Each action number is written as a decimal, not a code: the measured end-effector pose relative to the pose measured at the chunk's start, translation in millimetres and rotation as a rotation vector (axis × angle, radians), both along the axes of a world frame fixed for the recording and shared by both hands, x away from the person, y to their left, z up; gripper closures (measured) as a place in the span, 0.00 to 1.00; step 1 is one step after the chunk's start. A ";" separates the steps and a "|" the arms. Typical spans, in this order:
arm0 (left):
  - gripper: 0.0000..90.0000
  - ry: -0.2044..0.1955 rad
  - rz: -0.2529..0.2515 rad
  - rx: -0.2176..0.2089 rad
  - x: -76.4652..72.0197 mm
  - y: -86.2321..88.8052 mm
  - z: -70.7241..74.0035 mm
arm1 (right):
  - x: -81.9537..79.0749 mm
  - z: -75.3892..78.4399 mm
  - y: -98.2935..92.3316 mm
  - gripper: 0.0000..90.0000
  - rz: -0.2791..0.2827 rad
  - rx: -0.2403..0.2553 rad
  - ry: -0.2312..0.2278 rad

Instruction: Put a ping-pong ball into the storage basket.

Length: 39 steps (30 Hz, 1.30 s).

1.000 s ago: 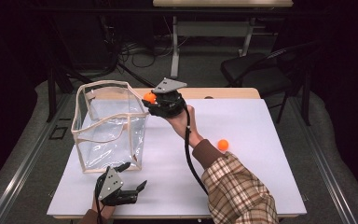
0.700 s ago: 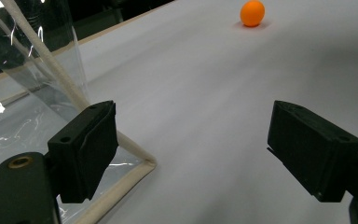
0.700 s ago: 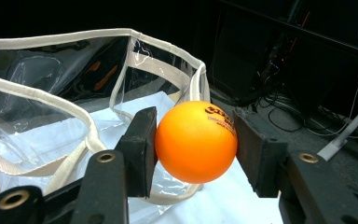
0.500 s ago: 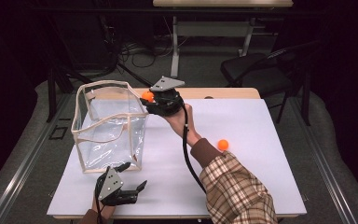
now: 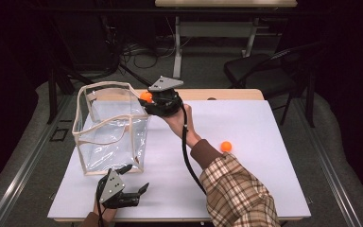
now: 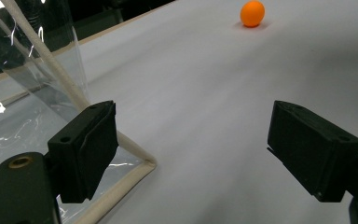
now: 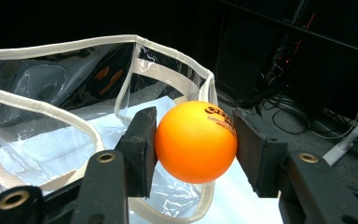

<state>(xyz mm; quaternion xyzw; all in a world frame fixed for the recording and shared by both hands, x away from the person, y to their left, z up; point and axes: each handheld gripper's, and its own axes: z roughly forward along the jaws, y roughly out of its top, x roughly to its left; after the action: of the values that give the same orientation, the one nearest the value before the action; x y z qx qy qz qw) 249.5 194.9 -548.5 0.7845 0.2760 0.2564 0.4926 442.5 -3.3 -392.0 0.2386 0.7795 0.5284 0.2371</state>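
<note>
The right gripper (image 5: 147,100) is carrying an orange ball (image 7: 196,141), clamped firmly between both jaws, to the rim of the clear bag (image 5: 111,127); next it seems to need moving over the opening before releasing. The left gripper (image 6: 191,149) is resting wide open and empty beside the bag's corner. The right gripper view is showing the ball's printed logo; the high view is showing a second ball (image 5: 225,146) lying on the table (image 5: 264,189).

Black chair (image 5: 264,71) behind white table (image 5: 264,189); cables (image 5: 142,56) on floor beyond.
</note>
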 end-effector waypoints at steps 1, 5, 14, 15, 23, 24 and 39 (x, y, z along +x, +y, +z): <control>0.18 0.000 0.000 0.001 -0.1 0.1 0.1 | 0.1 -0.1 0.7 0.57 0.000 -0.002 0.000; 0.18 0.000 0.000 -0.001 0.0 0.0 0.0 | 1.0 -0.5 3.2 0.57 0.002 -0.003 0.005; 0.18 0.001 -0.003 0.001 0.1 -0.3 -0.2 | 3.0 1.4 8.8 0.56 0.006 0.003 0.016; 0.18 0.001 -0.002 0.000 0.1 -0.4 -0.2 | 3.3 1.4 9.8 0.57 0.008 0.002 0.016; 0.18 0.002 -0.003 -0.001 0.3 -0.1 -0.2 | 4.8 -1.2 17.7 0.56 0.017 -0.007 0.034; 0.18 0.002 -0.003 -0.001 0.3 -0.1 -0.2 | 5.4 -1.7 18.6 0.56 0.016 -0.007 0.036; 0.18 0.002 -0.005 0.000 0.7 0.0 -0.2 | 12.2 -7.9 28.6 0.56 0.022 -0.019 0.079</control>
<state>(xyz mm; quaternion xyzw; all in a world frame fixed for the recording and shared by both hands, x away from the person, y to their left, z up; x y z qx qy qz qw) 250.1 194.9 -548.7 0.7854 0.2747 0.2544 0.4929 454.6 25.3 -400.0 0.2486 0.7957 0.5139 0.2026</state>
